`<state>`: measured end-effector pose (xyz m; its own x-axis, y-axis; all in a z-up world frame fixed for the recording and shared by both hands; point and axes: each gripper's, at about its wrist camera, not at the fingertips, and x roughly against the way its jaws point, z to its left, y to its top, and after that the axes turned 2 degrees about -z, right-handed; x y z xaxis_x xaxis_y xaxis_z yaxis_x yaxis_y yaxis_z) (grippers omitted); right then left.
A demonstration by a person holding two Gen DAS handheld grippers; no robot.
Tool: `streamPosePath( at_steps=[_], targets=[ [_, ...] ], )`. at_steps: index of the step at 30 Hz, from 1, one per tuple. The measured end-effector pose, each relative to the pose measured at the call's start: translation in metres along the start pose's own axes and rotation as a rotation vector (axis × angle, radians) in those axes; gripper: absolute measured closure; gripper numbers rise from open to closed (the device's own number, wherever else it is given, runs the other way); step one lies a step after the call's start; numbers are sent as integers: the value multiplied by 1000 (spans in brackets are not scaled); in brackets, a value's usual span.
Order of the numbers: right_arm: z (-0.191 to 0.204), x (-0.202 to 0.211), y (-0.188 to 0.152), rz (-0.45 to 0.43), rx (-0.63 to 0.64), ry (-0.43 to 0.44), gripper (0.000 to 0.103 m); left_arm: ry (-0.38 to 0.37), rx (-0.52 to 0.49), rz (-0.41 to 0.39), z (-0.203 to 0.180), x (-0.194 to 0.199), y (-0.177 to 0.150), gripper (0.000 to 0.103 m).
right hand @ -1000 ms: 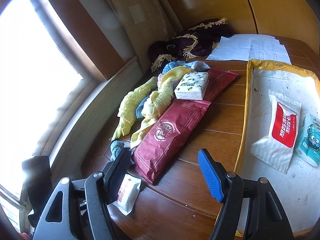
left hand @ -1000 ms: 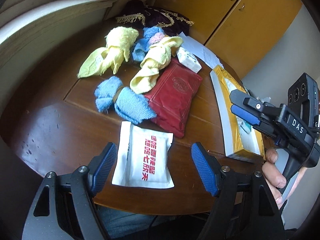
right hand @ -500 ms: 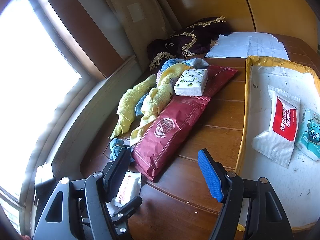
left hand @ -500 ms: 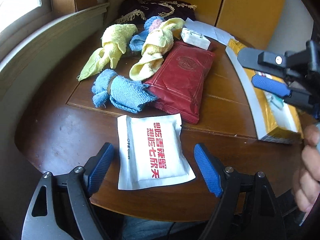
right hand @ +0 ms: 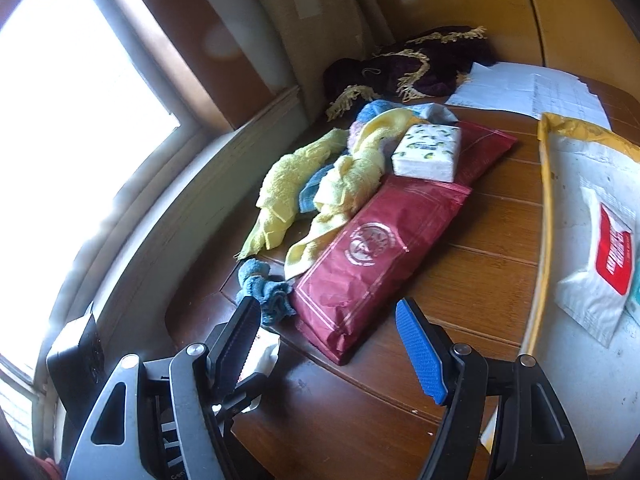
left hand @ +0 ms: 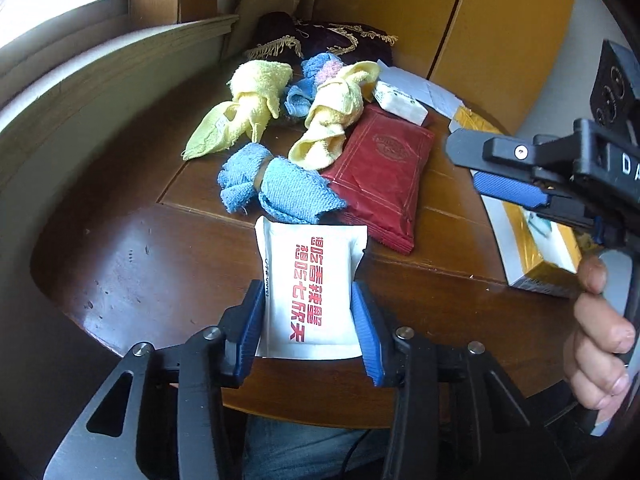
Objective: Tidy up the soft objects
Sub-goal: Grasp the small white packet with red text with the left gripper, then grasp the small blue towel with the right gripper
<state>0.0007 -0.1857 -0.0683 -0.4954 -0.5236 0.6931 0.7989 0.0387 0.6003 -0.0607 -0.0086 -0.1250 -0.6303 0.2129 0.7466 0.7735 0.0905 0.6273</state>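
The wooden table (left hand: 168, 264) runs out of frame at its near edge. Only the right wrist view shows the gold-rimmed tray's (right hand: 545, 184) inside, its red-labelled pouch (right hand: 600, 268) blurred. The left gripper (left hand: 310, 320) clamps the white packet (left hand: 310, 280) with red Chinese characters at the table's near edge. The right gripper (right hand: 324, 340) hangs wide open, empty.

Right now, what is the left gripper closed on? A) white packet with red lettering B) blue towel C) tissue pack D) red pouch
A: in the left wrist view the left gripper has both blue pads pressed against the sides of the white packet, while the blue towel, red pouch and tissue pack lie untouched beyond it.
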Motion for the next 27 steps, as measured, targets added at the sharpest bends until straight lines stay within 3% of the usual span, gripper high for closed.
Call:
streamPosePath(
  at_steps=[6, 11, 15, 18, 19, 23, 27],
  targets=[
    [48, -40, 17, 96, 163, 118, 33, -20, 10, -10, 1, 2, -1, 62],
    [62, -79, 27, 181, 185, 153, 55, -28, -13, -12, 1, 2, -2, 62],
    [66, -96, 23, 244, 209, 186, 60, -38, -19, -16, 2, 7, -6, 62],
    [71, -104, 17, 274, 230, 174, 75, -39, -28, -15, 2, 9, -8, 62],
    [72, -107, 15, 285, 241, 156, 85, -38, -30, -16, 2, 10, -9, 62],
    [75, -103, 14, 282, 261, 126, 89, -34, -37, -11, -1, 9, -8, 62],
    [69, -74, 21, 205, 221, 209, 90, -53, -38, -7, -3, 9, -6, 62]
  ],
)
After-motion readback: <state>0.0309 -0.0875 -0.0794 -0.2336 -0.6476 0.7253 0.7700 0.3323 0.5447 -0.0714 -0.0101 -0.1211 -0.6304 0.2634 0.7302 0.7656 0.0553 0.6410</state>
